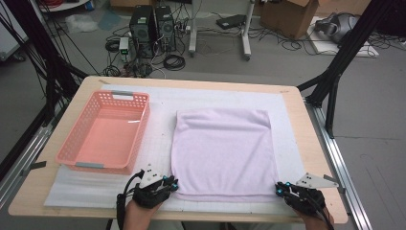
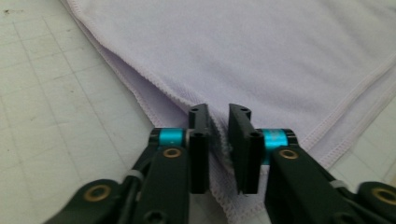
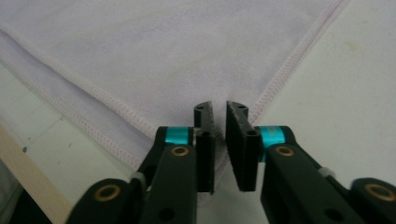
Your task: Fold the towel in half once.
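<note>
Pinching the two near corners of a folded lilac towel [image 1: 222, 153], one gripper per corner. Left gripper [image 1: 171, 184] sits at the towel's 7 o'clock corner, right gripper [image 1: 280, 189] at the 5 o'clock corner, both low on the tabletop [image 1: 306, 124] at its near edge.

Left gripper view: the left gripper [image 2: 219, 140] has its fingers [image 2: 200, 149] clenched on the towel [image 2: 243, 51] corner, stitched hem layers bunched in the narrow gap between the pads, cloth touching both. Towel fans out toward 12 and 2 o'clock from the grip; gridded white mat [image 2: 56, 107] lies at 9 o'clock.

Right gripper view: the right gripper [image 3: 220, 140] has its fingers [image 3: 243, 144] grasping the towel [image 3: 154, 51] corner where two hems meet, fabric between the pads. Towel spreads toward 11 o'clock; bare white mat [image 3: 336, 88] at 3 o'clock; wooden tabletop edge [image 3: 32, 182] at 8 o'clock.

High view: towel lies flat, roughly square, centre-right of the white mat [image 1: 163, 139], far edge folded over at 12 o'clock. Pink mesh basket [image 1: 72, 143] stands at the towel's 9 o'clock, just beside it, not touching, with a small white strip inside. A hand shows behind each gripper at the bottom edge. Floor beyond the tabletop at 12 o'clock holds computer towers [image 1: 153, 28], cables and a cardboard box [image 1: 287, 17].
</note>
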Demonstrator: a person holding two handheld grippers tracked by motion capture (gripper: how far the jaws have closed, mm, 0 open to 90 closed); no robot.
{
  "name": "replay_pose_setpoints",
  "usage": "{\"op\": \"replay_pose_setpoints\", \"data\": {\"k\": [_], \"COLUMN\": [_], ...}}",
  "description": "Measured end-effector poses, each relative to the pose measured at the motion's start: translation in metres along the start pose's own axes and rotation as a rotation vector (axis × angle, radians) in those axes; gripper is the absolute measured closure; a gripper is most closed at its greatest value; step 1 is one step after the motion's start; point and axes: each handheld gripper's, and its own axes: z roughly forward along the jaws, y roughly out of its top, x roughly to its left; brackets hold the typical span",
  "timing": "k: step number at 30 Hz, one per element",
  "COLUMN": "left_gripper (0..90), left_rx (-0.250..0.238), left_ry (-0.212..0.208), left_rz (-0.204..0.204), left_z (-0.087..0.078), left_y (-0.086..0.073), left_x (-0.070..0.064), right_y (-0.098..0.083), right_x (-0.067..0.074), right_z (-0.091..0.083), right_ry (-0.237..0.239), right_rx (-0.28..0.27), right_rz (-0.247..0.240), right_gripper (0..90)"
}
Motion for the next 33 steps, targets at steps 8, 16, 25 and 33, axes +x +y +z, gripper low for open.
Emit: {"op": "replay_pose_setpoints", "data": {"k": [8,16,25,33], "left_gripper": [86.8,87.1,74.1,49.1], "left_rx": [-0.056,-0.079,-0.024,-0.013], "left_ry": [-0.007,-0.04,0.023,0.073], "left_rz": [-0.025,-0.088,-0.103,-0.194], "left_z": [-0.008,-0.03,-0.034,-0.014], "left_y": [0.002,-0.003,-0.012,-0.001], "left_x": [-0.003,-0.006,-0.009,0.009], "right_y": [0.001,0.001,-0.009,-0.003], "right_x": [0.001,0.004,0.004,-0.002], "right_z": [-0.003,-0.024,-0.024,-0.008], "right_ry": [0.004,0.034,0.001,-0.021], "right_rx": [-0.013,-0.051,0.011,-0.008], "right_rz": [-0.013,0.019,0.053,0.117], "right_gripper": [87.8,88.3,76.2,59.0]}}
